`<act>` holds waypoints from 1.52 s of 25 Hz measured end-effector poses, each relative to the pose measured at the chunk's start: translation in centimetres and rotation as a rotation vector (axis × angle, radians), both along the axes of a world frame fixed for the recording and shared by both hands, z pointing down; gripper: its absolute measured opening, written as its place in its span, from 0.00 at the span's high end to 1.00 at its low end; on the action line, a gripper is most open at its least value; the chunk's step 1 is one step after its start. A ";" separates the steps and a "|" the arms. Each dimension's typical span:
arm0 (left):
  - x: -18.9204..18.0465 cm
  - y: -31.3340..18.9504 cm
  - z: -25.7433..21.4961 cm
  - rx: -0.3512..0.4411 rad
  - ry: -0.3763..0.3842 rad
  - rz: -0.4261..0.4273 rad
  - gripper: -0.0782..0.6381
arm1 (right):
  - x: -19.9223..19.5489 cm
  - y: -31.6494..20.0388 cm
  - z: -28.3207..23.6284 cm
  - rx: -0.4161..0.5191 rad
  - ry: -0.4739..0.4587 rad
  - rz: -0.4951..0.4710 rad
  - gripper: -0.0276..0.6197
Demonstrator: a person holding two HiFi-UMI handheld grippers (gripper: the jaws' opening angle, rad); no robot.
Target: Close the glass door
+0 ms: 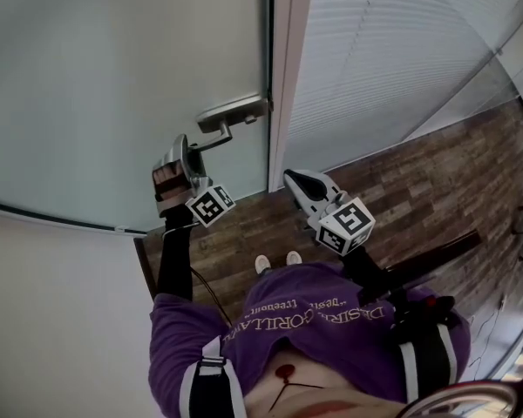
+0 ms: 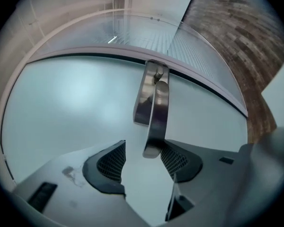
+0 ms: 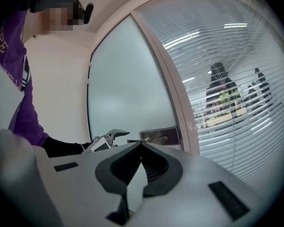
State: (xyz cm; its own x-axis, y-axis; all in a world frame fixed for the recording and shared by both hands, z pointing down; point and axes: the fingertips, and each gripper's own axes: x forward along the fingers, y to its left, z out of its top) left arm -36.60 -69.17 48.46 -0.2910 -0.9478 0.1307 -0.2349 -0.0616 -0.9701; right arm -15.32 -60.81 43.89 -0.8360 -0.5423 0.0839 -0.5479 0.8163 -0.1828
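Note:
The frosted glass door (image 1: 113, 85) fills the upper left of the head view, its edge against the white frame (image 1: 288, 68). A metal lever handle (image 1: 231, 114) sits at that edge. My left gripper (image 1: 185, 146) is at the lever's free end. In the left gripper view its jaws (image 2: 143, 148) stand open around the lever (image 2: 154, 108), whose tip lies close to the right pad (image 2: 177, 160); the left pad is clear of it. My right gripper (image 1: 289, 175) hangs below the frame, off the door, with its tips (image 3: 142, 145) together on nothing.
Right of the frame is a glass wall with white blinds (image 1: 392, 50); figures (image 3: 222, 89) show behind it. Dark wood floor (image 1: 436, 181) runs below. A pale wall (image 1: 52, 303) lies left of the door. The person's shoes (image 1: 277, 261) stand near the threshold.

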 end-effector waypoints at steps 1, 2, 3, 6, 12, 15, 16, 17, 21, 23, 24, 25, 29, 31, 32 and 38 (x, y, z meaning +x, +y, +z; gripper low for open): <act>0.0 0.4 -0.2 -0.012 0.008 -0.012 0.61 | 0.0 -0.1 0.0 -0.001 -0.003 0.000 0.97; 0.1 0.9 -0.2 -0.020 0.003 -0.015 0.61 | -0.1 -0.2 0.0 -0.002 -0.006 -0.001 0.97; 0.4 1.5 -0.3 -0.018 -0.006 -0.011 0.61 | -0.3 -0.2 0.0 -0.002 -0.009 -0.005 0.97; 2.2 4.4 -1.4 0.071 0.033 0.037 0.61 | -1.0 -0.2 -0.1 0.001 -0.016 -0.023 0.97; 6.5 9.8 -4.7 0.311 0.592 0.070 0.63 | -2.8 0.0 -0.8 0.012 -0.022 -0.049 0.97; 7.2 11.6 -6.5 0.441 0.903 0.059 0.89 | -3.5 0.5 -1.2 0.027 -0.020 -0.061 0.97; 7.3 12.0 -6.5 0.462 1.005 0.048 0.89 | -3.6 0.6 -1.3 0.032 -0.019 -0.063 0.97; 7.4 12.3 -6.0 0.472 1.110 0.024 0.89 | -3.8 0.7 -1.4 0.036 -0.019 -0.063 0.97; 7.4 13.1 -3.4 0.461 1.385 -0.070 0.89 | -4.1 1.2 -1.6 0.050 -0.010 -0.065 0.97; 7.8 13.2 -2.8 0.433 1.423 -0.073 0.89 | -4.3 1.4 -1.8 0.060 -0.006 -0.069 0.97; 7.9 13.3 -2.7 0.422 1.424 -0.070 0.89 | -4.2 1.4 -1.9 0.064 -0.004 -0.066 0.97; 8.0 13.3 -2.6 0.413 1.421 -0.068 0.89 | -4.1 1.5 -1.9 0.066 -0.002 -0.062 0.97; 8.1 13.4 -2.6 0.398 1.435 -0.059 0.89 | -4.0 1.6 -1.9 0.060 0.007 -0.061 0.97; 8.2 13.3 -2.7 0.391 1.444 -0.055 0.89 | -4.0 1.6 -1.8 0.065 0.015 -0.059 0.97; 8.2 13.3 -2.7 0.389 1.444 -0.053 0.89 | -4.0 1.6 -1.8 0.070 0.019 -0.058 0.97; 8.3 13.3 -2.8 0.388 1.437 -0.041 0.89 | -3.9 1.5 -1.8 0.075 0.020 -0.047 0.97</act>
State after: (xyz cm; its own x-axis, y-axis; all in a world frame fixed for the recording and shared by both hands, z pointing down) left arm -28.26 -55.85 45.69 -0.1615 -0.9844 0.0697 -0.9764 0.1696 0.1333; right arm -19.25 -59.28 42.09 -0.8592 -0.5080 0.0610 -0.5116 0.8522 -0.1094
